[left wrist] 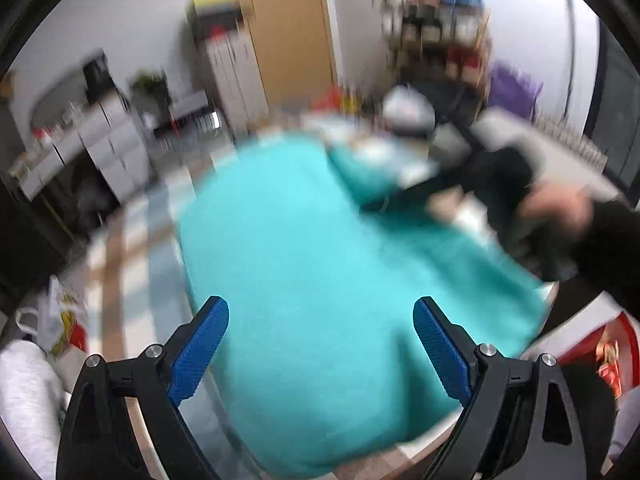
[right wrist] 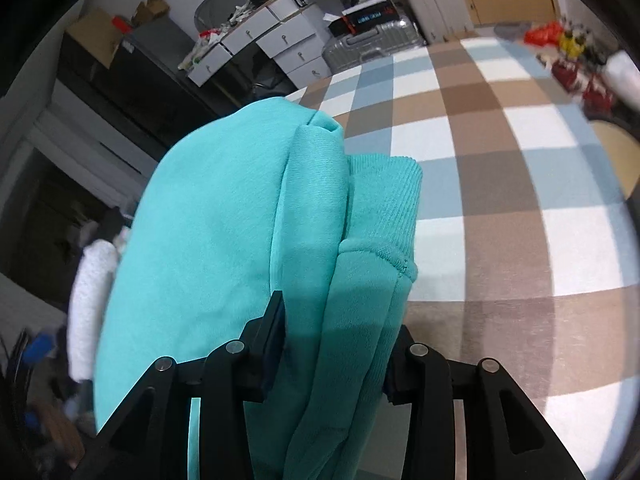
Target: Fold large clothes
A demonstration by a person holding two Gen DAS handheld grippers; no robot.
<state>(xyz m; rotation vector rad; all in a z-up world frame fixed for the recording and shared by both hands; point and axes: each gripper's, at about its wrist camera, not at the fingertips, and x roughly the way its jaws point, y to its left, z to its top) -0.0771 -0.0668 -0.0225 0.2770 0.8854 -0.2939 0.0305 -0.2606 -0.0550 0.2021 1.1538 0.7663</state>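
Lying on the checked cloth (right wrist: 500,152), the teal sweatshirt (left wrist: 304,240) stretches away from the left gripper (left wrist: 320,344), whose jaws are wide apart and hold nothing. The right gripper (right wrist: 340,344) is nearer, jaws squeezing a thick folded bunch of it.

Soft, matt turquoise knit on the sweatshirt (right wrist: 224,240), ribbed at the cuff (right wrist: 384,200). Flat woven check on the cloth (right wrist: 500,184) beneath. Matt black plastic, bright metal pins, knurled blue pads (left wrist: 200,352) on the left gripper (left wrist: 320,344).
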